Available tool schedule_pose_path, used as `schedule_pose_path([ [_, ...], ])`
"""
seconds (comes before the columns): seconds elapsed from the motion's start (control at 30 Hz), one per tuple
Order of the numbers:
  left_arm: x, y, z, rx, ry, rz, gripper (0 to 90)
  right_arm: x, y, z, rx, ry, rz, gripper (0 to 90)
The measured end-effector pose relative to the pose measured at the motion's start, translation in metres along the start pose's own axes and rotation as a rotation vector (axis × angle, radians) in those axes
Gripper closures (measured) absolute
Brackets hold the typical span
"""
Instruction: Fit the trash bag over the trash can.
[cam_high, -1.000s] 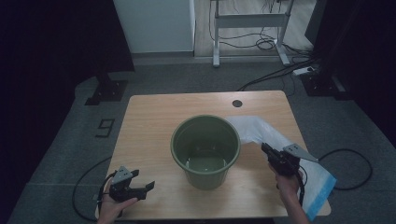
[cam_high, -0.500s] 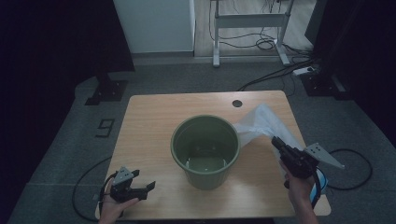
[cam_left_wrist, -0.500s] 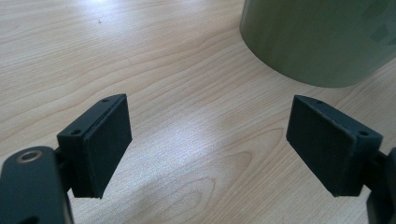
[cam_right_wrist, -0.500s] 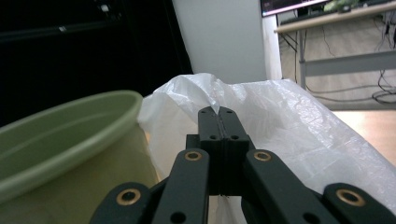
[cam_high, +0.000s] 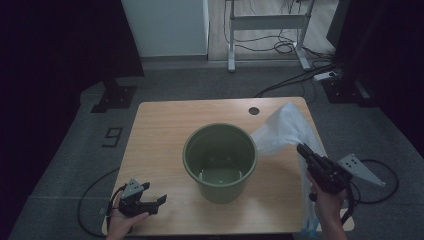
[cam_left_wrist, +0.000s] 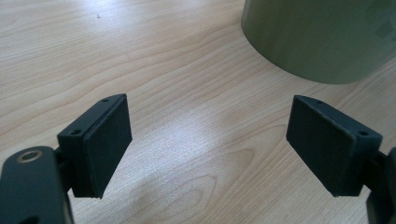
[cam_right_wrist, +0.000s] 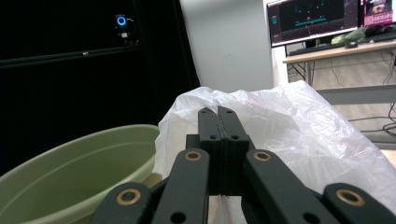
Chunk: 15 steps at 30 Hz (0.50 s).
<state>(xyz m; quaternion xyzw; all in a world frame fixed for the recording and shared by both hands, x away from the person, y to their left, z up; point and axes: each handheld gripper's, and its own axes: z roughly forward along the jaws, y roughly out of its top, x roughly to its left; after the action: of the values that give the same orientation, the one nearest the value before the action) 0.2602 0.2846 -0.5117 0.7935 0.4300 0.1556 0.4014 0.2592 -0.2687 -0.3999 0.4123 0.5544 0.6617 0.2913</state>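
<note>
A green bucket (cam_high: 220, 157) stands upright and empty in the middle of the wooden table (cam_high: 165, 125). To its right a thin white plastic bag (cam_high: 282, 131) is lifted off the table, with my right gripper (cam_high: 301, 148) shut on its film. In the right gripper view the closed jaws pinch the bag (cam_right_wrist: 299, 126) beside the bucket's rim (cam_right_wrist: 79, 154). My left gripper (cam_high: 159, 201) rests at the table's front left corner, open with nothing between its pads. In the left gripper view the pads (cam_left_wrist: 100, 140) stand wide apart over bare wood, the bucket's wall (cam_left_wrist: 322, 37) ahead.
A round cable hole (cam_high: 254, 110) sits at the table's back right. Part of the bag with blue trim (cam_high: 309, 227) hangs over the front right edge. Cables trail on the floor on both sides. A white desk frame (cam_high: 267, 25) stands behind the table.
My right gripper has risen and drawn toward the front right, lifting the bag off the table into a peak. The left gripper has stayed in place.
</note>
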Motion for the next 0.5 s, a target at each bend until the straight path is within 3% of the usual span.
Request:
schedule_pose_path([
  [0.3, -0.001, -0.002, 0.001, 0.001, 0.003, -0.005, 13.7, 0.003, 0.014, -0.002, -0.037, 0.008, -0.012, 88.8],
  [0.5, 0.000, -0.004, -0.001, 0.000, 0.007, -0.010, 13.7, 0.011, 0.041, -0.001, -0.064, 0.018, -0.041, 88.8],
])
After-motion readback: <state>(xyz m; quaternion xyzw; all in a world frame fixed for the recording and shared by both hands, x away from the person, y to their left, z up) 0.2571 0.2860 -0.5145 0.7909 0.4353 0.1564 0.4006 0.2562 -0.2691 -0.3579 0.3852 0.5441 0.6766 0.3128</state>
